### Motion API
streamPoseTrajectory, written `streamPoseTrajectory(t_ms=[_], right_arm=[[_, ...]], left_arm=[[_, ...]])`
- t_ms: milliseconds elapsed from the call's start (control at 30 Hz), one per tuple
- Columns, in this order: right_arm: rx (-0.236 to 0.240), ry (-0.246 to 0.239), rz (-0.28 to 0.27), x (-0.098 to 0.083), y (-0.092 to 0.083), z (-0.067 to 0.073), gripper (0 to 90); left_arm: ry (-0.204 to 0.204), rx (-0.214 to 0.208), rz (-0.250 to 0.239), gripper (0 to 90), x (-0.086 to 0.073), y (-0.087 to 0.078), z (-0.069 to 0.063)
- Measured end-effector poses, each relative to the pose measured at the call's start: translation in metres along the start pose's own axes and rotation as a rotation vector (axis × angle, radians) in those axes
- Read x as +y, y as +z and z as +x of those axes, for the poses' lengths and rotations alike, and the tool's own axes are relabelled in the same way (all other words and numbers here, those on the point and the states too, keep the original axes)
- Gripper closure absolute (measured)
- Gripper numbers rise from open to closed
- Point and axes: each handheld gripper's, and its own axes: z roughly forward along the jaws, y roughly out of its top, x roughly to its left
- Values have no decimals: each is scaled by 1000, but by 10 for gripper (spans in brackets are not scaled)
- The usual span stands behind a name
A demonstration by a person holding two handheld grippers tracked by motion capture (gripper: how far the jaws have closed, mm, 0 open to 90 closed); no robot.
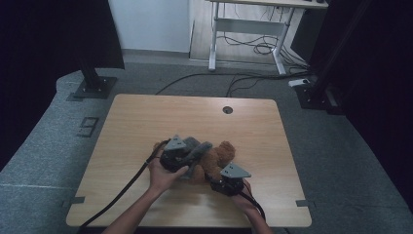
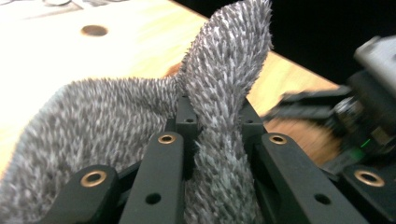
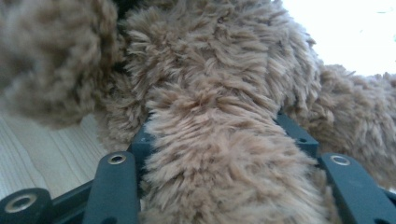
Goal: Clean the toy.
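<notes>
Your left gripper (image 1: 181, 157) is clamped on the grey fuzzy cloth (image 2: 219, 88), near the desk (image 1: 146, 117) middle, toward the near edge. Brown teddy bear (image 1: 216, 163) lies just right of it, touching. Your right gripper (image 1: 229, 183) grips a bear limb (image 3: 224, 168), jaws pressed on the fur.

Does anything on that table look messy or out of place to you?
Nothing looks spilled or broken. The brown teddy bear lies toppled on the wooden table, one limb between the right claw's jaws. The left claw pinches a grey fuzzy cloth, bunching it up.
</notes>
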Motion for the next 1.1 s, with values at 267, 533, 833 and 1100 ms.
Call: streamPoseTrajectory(t_ms=[267, 533, 833, 1100], right_arm=[[-10, 27, 10, -6, -4, -1, 467], [-4, 19, 24, -10, -3, 2, 492], [12, 45, 26, -12, -4, 1, 494], [9, 22, 48, -13, 1, 6, 502]], left_arm=[[56, 14, 94, 776, -12, 32, -20], [66, 38, 76, 780, -22, 11, -14], [-38, 99, 27, 779, -40, -35, 32], [-49, 103, -41, 777, -45, -66, 37]])
